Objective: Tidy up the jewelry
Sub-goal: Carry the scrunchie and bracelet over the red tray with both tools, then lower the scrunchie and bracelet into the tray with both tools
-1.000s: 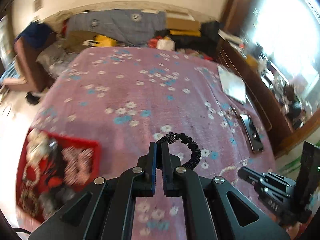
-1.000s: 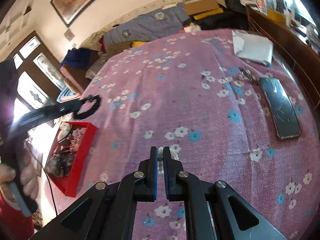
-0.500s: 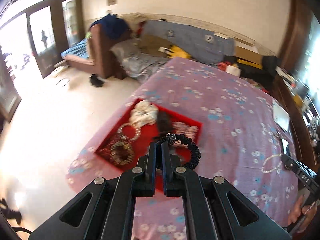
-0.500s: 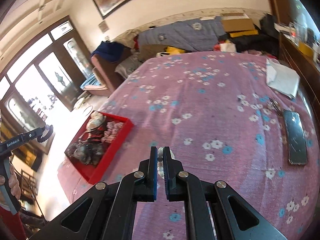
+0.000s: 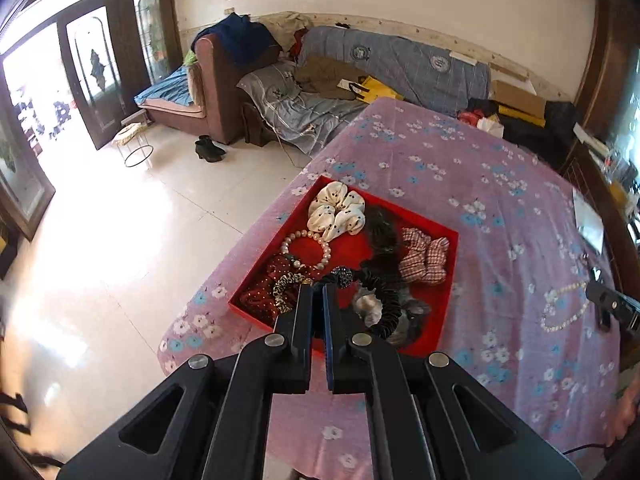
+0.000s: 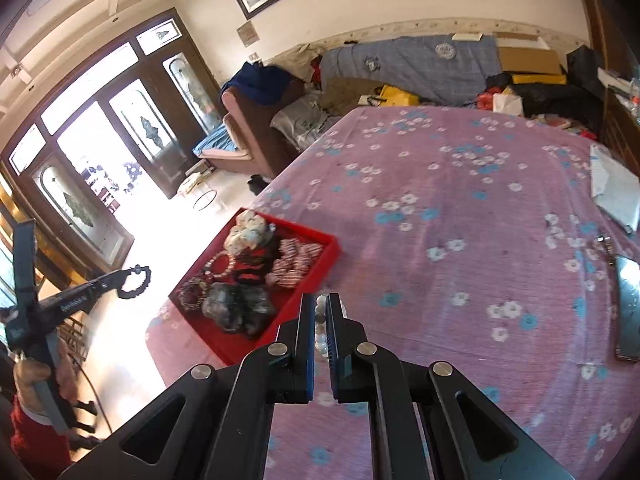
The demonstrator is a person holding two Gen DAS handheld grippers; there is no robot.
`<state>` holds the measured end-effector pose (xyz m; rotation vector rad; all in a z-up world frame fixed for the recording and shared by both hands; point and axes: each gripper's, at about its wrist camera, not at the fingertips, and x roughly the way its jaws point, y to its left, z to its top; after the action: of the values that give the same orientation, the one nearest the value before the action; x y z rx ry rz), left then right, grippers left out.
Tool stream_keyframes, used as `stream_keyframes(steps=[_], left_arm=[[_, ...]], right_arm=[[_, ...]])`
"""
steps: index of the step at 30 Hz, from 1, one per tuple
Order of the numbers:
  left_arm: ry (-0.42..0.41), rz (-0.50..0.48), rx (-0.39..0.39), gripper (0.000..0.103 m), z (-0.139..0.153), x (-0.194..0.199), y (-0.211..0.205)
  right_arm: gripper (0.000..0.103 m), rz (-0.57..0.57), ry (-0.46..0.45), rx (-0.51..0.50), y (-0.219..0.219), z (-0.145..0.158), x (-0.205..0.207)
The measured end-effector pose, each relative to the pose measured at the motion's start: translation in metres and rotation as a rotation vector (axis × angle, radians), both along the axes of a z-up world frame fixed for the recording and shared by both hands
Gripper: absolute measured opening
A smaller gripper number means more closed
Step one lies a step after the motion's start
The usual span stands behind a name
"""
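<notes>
My left gripper (image 5: 318,289) is shut on a black scrunchie with a beaded ball (image 5: 380,300) and holds it above the red tray (image 5: 450,280). The tray holds a white spotted scrunchie (image 5: 336,210), a pearl bracelet (image 5: 306,248), a checked scrunchie (image 5: 424,256) and several other pieces. My right gripper (image 6: 319,300) is shut on a pearl necklace (image 6: 320,322), which also shows in the left wrist view (image 5: 564,308). In the right wrist view the left gripper (image 6: 122,280) hangs the black scrunchie (image 6: 138,282) off the bed's left side, left of the tray (image 6: 320,268).
The pink flowered bed cover (image 6: 460,220) fills the right wrist view. A phone (image 6: 628,304) and a folded white cloth (image 6: 612,188) lie at its right edge. The tiled floor (image 5: 100,240), a sofa (image 5: 224,92) and piled bedding (image 5: 400,64) lie beyond.
My left gripper has swung left with the black scrunchie, from over the open bed cover to above the red tray. My right gripper has lifted and turned left, still shut on the pearls.
</notes>
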<state>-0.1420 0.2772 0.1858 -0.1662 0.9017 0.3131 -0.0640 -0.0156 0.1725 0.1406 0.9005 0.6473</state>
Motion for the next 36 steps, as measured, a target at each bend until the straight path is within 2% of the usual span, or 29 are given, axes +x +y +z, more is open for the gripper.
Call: stream_keyframes(steps=[9,16,20,30,36], left_arm=[[0.043,-0.06,-0.069,0.004,-0.032,0.022,0.026],[0.058,-0.106,-0.054,0.004,-0.046,0.032,0.031],[0.065,-0.123,-0.079,0.004,-0.051,0.034,0.036],[0.082,-0.13,-0.085,0.004,-0.059,0.04,0.046],[0.094,-0.143,-0.058,0.004,-0.063,0.046,0.045]], right_arm=[[0.007,0.071,0.038,-0.028,0.071,-0.004,-0.004],[0.007,0.132,0.049,-0.058,0.118,-0.008,-0.016],[0.007,0.167,0.056,-0.08,0.141,-0.014,-0.023],[0.007,0.203,0.074,-0.094,0.175,-0.021,-0.029],[0.007,0.202,0.08,-0.09,0.182,-0.021,-0.027]])
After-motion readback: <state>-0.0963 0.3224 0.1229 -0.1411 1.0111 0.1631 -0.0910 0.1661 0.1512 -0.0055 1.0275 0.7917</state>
